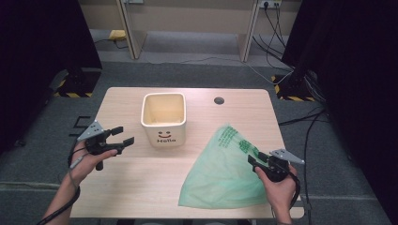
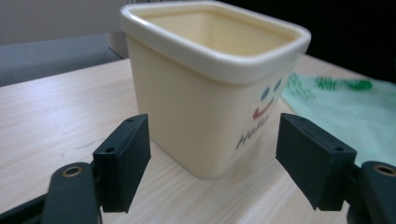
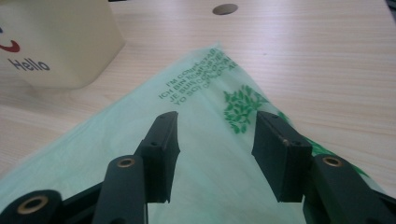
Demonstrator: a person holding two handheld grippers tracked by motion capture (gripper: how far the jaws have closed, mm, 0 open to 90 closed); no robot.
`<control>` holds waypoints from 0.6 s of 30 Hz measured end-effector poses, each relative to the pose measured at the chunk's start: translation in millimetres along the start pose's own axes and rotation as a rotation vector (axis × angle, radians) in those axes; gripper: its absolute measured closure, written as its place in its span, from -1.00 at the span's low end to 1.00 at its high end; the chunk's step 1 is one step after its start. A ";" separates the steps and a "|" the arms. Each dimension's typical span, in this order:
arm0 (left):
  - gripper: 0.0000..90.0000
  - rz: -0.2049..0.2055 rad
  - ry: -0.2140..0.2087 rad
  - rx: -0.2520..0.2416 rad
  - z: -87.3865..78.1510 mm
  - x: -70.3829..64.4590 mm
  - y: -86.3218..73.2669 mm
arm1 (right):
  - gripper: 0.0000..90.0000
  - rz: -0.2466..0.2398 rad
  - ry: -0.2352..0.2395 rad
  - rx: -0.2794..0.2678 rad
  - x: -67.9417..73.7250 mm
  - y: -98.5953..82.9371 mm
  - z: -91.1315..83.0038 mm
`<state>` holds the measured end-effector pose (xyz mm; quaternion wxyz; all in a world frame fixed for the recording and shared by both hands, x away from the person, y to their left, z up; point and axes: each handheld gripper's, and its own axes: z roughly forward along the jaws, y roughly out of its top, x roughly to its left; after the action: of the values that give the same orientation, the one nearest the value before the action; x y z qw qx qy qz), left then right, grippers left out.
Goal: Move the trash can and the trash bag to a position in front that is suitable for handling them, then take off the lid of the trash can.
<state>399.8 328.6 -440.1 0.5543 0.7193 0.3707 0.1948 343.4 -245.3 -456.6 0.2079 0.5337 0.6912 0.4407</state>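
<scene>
At centre frame of the high view, on the pale wooden worktop [image 1: 141,183]: one cream square plastic tub [image 1: 164,119] with a smiley face and "Hello" printed on its front, upright, open top, nothing seen inside. Lower right of the same frame: one thin green translucent plastic bag [image 1: 220,173] with dark green lettering and a leaf print, lying flat in a rough triangle, its narrow tip pointing up toward the tub's right side, near it but apart. Upper centre right, beyond tub and bag: one small dark round hole [image 1: 218,100] in the worktop.

At lower left: left claw [image 1: 121,134], held in a hand above the worktop, jaws spread wide, holding nothing, aimed at the tub's left wall, just beside it and not touching. From the left gripper view: tub [image 2: 210,84] framed between the two black jaws, bag [image 2: 345,112] behind it at the right edge.

At lower right: right claw [image 1: 252,161], also in a hand, over the bag's right edge, jaws open, gripping nothing. From the right gripper view: bag [image 3: 210,140] spread under and between the jaws, tub [image 3: 56,42] at upper left, hole [image 3: 225,9] at the top. Contact between jaw tips and the bag film: cannot tell.

Between either claw and its target: nothing in the way. Beyond the worktop: grey floor, trailing cables, dark curtains on both sides.
</scene>
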 end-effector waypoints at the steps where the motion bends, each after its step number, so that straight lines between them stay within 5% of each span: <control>1: -0.43 0.000 0.000 0.000 0.0 0.0 0.0 | 0.12 0.000 0.000 0.000 0.0 0.0 0.0; 9: -0.41 -0.020 0.059 -0.046 1.7 2.0 32.5 | 0.12 0.040 -0.036 -0.022 -22.8 -6.9 -15.3; 18: -0.39 -0.061 0.088 -0.077 8.7 -3.4 49.4 | 0.11 0.047 -0.037 -0.028 -24.5 -11.0 -18.0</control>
<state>419.2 314.9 -395.8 0.5705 0.6765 0.4085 0.2235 332.0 -275.3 -460.8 0.2176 0.5549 0.6681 0.4454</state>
